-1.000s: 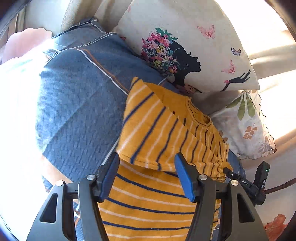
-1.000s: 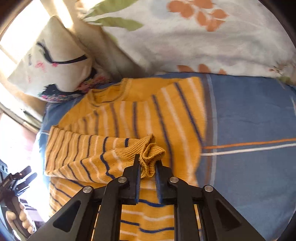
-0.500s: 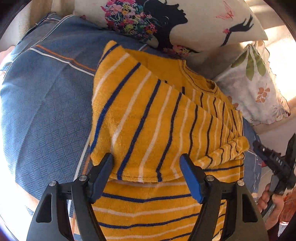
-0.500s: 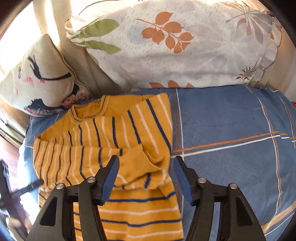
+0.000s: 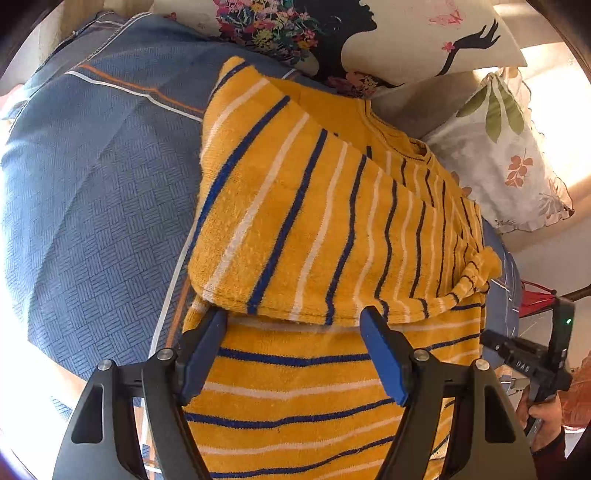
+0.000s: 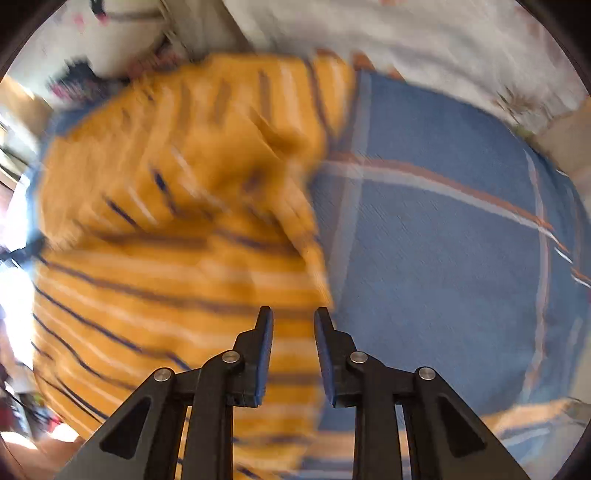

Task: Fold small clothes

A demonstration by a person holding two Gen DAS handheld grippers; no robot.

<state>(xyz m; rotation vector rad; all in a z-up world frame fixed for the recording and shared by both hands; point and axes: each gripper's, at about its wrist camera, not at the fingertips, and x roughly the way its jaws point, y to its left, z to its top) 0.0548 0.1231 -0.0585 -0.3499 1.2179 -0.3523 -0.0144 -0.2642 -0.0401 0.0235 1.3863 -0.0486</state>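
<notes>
Left gripper (image 5: 293, 321) spread wide over folded striped sweater (image 5: 332, 229); right gripper (image 6: 293, 325) closing, seemingly empty, blurred, at sweater's edge.

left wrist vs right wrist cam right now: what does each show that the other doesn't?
Left wrist only: the left gripper, jaws wide over the folded sleeve edge, gripping nothing; sharp detail of the silhouette pillow; the right-hand tool held in a hand at the right edge.

Right wrist only: the right gripper, jaws just closing to a narrow gap with nothing between them; a wide bare stretch of the blue bedspread to the right of the sweater. This view is motion-blurred.

Both: the yellow striped sweater, the bedspread and the leaf-print pillow.
</notes>
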